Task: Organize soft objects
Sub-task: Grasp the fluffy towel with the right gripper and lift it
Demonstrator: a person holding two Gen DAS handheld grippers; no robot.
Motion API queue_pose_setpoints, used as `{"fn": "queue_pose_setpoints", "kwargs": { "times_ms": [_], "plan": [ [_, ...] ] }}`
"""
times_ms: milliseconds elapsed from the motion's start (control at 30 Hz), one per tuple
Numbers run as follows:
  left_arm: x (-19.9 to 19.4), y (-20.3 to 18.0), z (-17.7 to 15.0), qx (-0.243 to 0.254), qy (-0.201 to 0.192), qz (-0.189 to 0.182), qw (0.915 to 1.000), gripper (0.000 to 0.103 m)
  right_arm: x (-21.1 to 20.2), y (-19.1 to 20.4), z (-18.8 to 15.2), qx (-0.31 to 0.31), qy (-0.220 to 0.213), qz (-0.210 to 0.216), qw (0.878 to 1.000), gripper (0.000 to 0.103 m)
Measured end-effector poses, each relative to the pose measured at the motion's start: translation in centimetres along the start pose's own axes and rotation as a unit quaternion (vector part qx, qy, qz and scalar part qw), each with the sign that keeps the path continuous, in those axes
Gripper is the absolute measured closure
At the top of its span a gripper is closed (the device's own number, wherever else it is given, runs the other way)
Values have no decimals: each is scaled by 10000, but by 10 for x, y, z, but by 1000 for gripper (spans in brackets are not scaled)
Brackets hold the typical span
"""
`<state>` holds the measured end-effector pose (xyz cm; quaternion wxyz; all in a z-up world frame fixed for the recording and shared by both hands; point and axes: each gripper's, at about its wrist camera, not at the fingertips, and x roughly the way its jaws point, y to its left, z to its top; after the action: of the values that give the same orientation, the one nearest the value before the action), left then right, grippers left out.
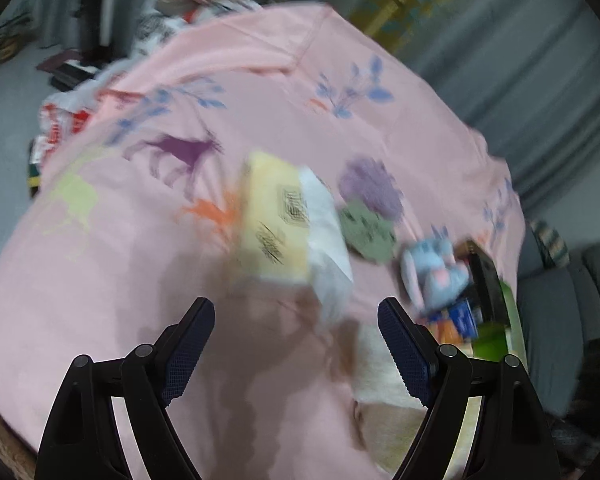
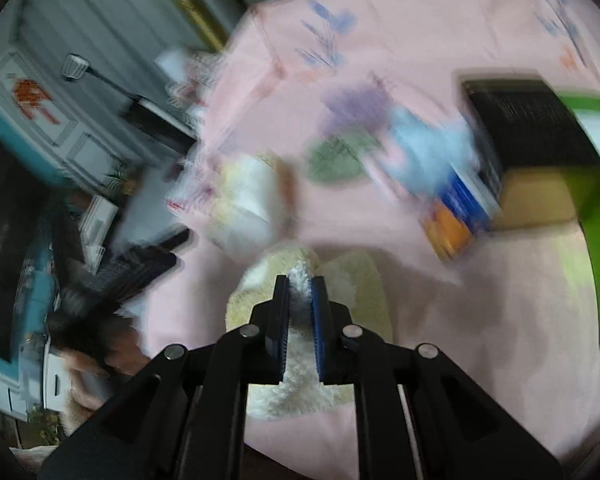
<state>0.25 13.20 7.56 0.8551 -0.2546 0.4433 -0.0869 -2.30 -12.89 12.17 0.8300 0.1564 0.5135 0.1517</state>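
1. Right now the right gripper (image 2: 300, 284) has its jaws pinched nearly together on a tuft of the cream plush toy (image 2: 340, 280), which lies on the pink bedsheet (image 2: 480, 320) directly under that gripper.
2. Left gripper (image 1: 296, 316) hovers over the same sheet, jaws wide, nothing between them.
3. Handling, judged: light, very soft, fleecy pile; it should sag and swing from a small pinch. A hold on a fold near the body's middle looks safer than on loose fuzz, which could slip out.
4. Orientation: blur hides head and limbs; I cannot tell which way it points. Its long axis seems to run roughly along the jaws' line, away from the camera.
5. Nearby, apart from it: a yellow-and-white tissue pack (image 1: 288, 220), a blue plush rabbit (image 1: 436, 268), a green round pad (image 1: 366, 232), and a green-rimmed box (image 2: 592, 184) at the right, a likely destination.
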Motion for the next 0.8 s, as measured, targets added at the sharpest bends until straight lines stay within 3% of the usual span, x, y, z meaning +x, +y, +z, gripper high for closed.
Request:
{"fn": "queue_pose_setpoints", "kwargs": {
  "times_ms": [100, 200, 333, 400, 433, 467, 600, 800],
  "plan": [
    [17, -20, -11, 371, 471, -268, 9978, 19, 13, -25, -18, 237, 283, -552, 9978, 90],
    [32, -48, -31, 801, 843, -484, 9920, 19, 13, -45, -28, 389, 253, -1038, 9935, 90],
    [45, -81, -55, 1249, 1201, -890, 9808, 19, 3, -60, -35, 667, 240, -797, 9943, 83],
    [51, -94, -67, 1470, 1343, -968, 9752, 19, -4, -61, -33, 704, 164, -851, 9937, 61],
    [53, -96, -69, 1530, 1385, -953, 9738, 19, -9, -64, -33, 760, 50, -842, 9935, 43],
    [57, -99, -73, 1562, 1426, -909, 9732, 19, -17, -66, -33, 875, -125, -792, 9929, 36],
    [69, -98, -82, 1553, 1676, -915, 9692, 19, -28, -78, -35, 1207, -238, -334, 9918, 31],
    [77, -102, -91, 1648, 1794, -738, 9671, 19, 3, -75, -41, 1381, 236, -25, 9901, 28]
  ]
}}
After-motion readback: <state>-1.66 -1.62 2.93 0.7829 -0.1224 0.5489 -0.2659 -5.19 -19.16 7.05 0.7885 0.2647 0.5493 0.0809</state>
